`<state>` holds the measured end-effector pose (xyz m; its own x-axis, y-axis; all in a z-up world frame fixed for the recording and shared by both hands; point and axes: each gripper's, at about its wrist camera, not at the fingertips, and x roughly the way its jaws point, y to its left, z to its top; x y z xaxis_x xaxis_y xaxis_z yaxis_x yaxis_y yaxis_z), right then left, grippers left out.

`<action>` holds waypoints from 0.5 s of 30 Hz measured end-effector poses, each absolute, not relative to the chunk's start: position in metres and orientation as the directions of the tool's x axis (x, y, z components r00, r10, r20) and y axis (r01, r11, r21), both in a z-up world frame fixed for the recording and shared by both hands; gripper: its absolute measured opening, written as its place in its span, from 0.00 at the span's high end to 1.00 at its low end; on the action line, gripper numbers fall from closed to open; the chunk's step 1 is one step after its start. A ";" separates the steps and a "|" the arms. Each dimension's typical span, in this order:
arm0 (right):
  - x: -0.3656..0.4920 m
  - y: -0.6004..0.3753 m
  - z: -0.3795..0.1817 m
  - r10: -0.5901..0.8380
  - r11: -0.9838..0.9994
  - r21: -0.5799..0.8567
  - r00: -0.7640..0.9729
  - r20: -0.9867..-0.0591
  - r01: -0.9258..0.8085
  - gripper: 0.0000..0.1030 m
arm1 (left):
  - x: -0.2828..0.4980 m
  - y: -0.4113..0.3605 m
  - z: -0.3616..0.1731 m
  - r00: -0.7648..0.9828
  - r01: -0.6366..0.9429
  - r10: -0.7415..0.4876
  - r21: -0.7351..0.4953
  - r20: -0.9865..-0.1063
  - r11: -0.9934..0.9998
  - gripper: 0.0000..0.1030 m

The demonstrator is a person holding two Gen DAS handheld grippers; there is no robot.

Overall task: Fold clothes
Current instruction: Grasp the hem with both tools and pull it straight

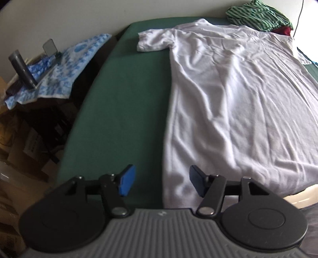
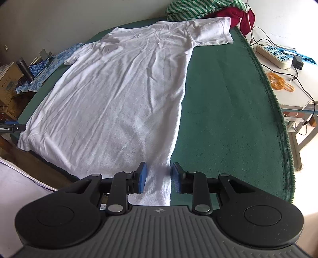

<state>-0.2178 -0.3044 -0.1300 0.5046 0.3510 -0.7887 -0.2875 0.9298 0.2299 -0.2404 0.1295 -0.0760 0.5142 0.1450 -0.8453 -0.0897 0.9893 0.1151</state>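
A white T-shirt (image 1: 228,103) lies spread flat on the green table cover (image 1: 123,103), collar at the far end. My left gripper (image 1: 162,183) hovers over the shirt's near left hem corner, open, blue pads well apart and pressing nothing. In the right wrist view the same T-shirt (image 2: 119,95) stretches away. My right gripper (image 2: 159,177) stands over its near right hem corner, open with a narrower gap; the cloth's edge lies below, between the pads, not pinched. A piece of the left gripper (image 2: 12,127) shows at the far left edge.
A green-striped garment (image 2: 190,9) and a red one (image 2: 238,17) are piled at the far end. A side table to the right holds a power strip (image 2: 274,53), cables and rubber bands (image 2: 278,81). A blue-patterned cloth (image 1: 65,69) and a dark bottle (image 1: 21,67) sit to the left.
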 end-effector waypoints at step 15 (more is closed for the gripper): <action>-0.215 -0.337 -0.115 0.432 0.899 0.320 0.496 -0.753 -0.298 0.99 | -0.252 0.113 -0.068 0.483 0.030 0.074 0.100 -0.872 0.995 1.00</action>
